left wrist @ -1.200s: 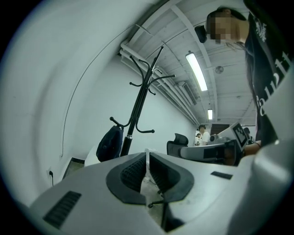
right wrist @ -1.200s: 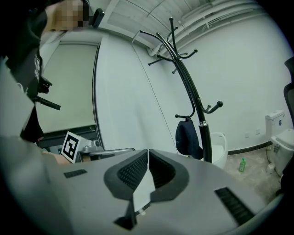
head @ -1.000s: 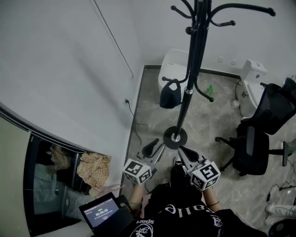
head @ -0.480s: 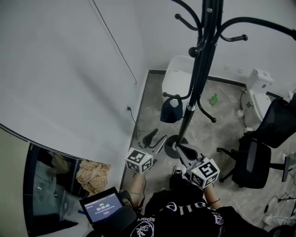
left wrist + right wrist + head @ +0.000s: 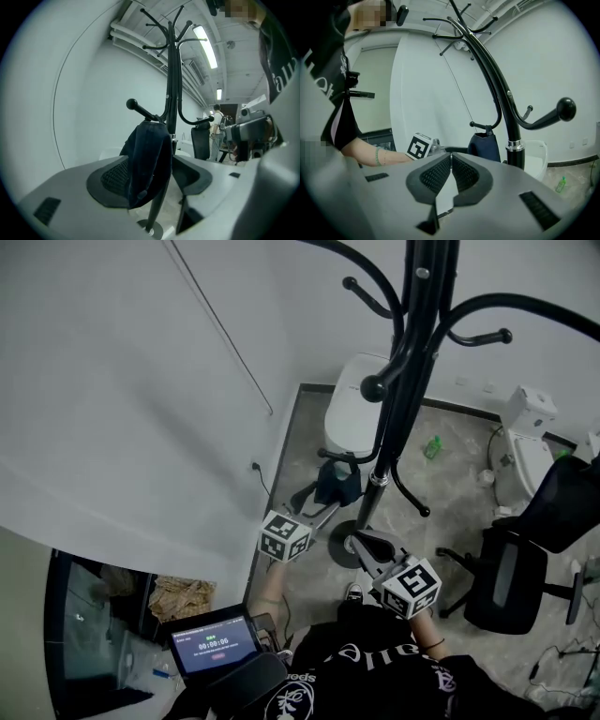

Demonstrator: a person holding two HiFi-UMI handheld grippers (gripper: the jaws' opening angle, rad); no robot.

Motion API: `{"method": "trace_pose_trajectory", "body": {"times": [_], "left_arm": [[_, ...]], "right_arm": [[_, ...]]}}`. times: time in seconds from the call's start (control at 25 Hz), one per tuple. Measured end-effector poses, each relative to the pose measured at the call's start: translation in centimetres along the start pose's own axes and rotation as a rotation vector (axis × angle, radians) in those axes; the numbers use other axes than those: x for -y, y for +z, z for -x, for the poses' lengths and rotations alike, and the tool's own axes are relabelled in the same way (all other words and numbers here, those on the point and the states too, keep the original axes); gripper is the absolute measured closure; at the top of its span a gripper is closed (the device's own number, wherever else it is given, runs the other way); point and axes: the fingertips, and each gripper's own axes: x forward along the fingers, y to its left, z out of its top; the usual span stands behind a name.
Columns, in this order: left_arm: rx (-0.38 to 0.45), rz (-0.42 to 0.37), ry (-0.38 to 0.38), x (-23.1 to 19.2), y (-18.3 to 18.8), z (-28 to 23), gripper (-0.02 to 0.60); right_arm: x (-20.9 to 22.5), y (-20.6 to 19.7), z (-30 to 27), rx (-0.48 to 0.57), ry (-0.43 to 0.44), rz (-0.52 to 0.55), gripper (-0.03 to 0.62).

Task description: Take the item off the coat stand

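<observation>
Two grippers and one coat stand (image 5: 401,399). The stand's black pole rises from a round foot on the grey floor (image 5: 441,493), close to the white wall (image 5: 141,409). The task's thing, a dark cap (image 5: 149,159), hangs from a low hook on the pole, on the wall side in the head view. Its long axis runs up and down: the strap end is at the hook and the crown, with its small button, points down and toward the left gripper's camera.

The left gripper (image 5: 150,178) has its jaws wide apart and opening, with the cap between them; the pads do not visibly press it. The right gripper (image 5: 451,173) has its jaws together with nothing between them, and sits near the foot of the stand.

Writing: each gripper's cube bears black-and-white square markers. A small screen (image 5: 214,647) at the lower left shows a timer, too small to read surely. White lettering on the person's black shirt (image 5: 375,676) appears upside down and cannot be read.
</observation>
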Motion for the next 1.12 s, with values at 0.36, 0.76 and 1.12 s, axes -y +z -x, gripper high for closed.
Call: {"method": "trace_pose_trajectory", "body": {"times": [0.36,0.76,1.12], "left_arm": [[-0.059,-0.009,-0.067,-0.6,-1.3,-3.3,0.439],[0.026,0.078,-0.018,-1.3,1.2,-1.1,0.569],[0.153,0.129,0.028,-2.3,4.4,2.5,0.571]], "right_arm": [[3.0,-0.2,-0.2,0.008,-0.003,0.000,0.576],[3.5,-0.4,-0.3,0.007,-0.009,-0.019,0.576],[2.0,-0.8,-0.4,0.016,0.011,-0.035,0.576]]}}
